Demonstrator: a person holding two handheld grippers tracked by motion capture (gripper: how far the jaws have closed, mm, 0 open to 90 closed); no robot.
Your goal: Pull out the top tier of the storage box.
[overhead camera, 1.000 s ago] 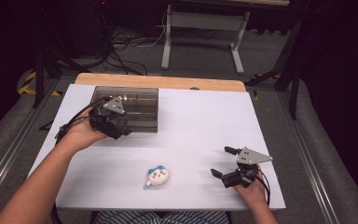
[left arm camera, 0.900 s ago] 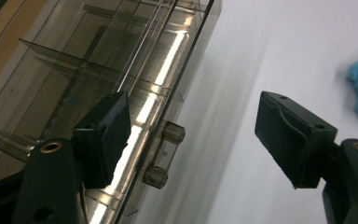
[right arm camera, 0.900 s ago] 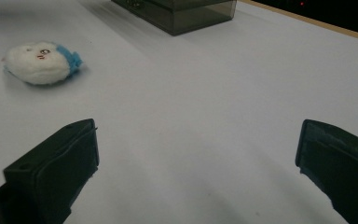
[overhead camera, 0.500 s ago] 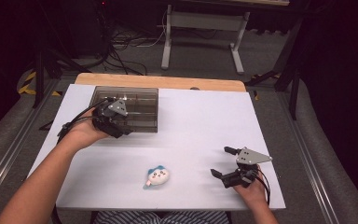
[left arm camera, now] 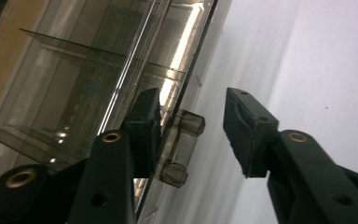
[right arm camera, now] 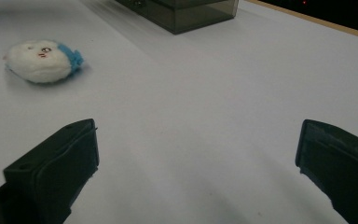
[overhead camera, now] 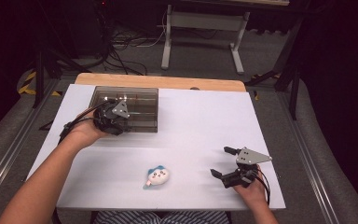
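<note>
At the smoky box, left gripper has been closing around its handle (seemingly untouched); right gripper gapes.

Box — top cut off — right gripper view

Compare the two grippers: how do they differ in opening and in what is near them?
The left gripper has been closing, its jaws narrow around the handle of the smoky plastic box; the right gripper stands wide open with nothing between. The left one is at the box, the right one over bare white table. Both have black jaws.
</note>
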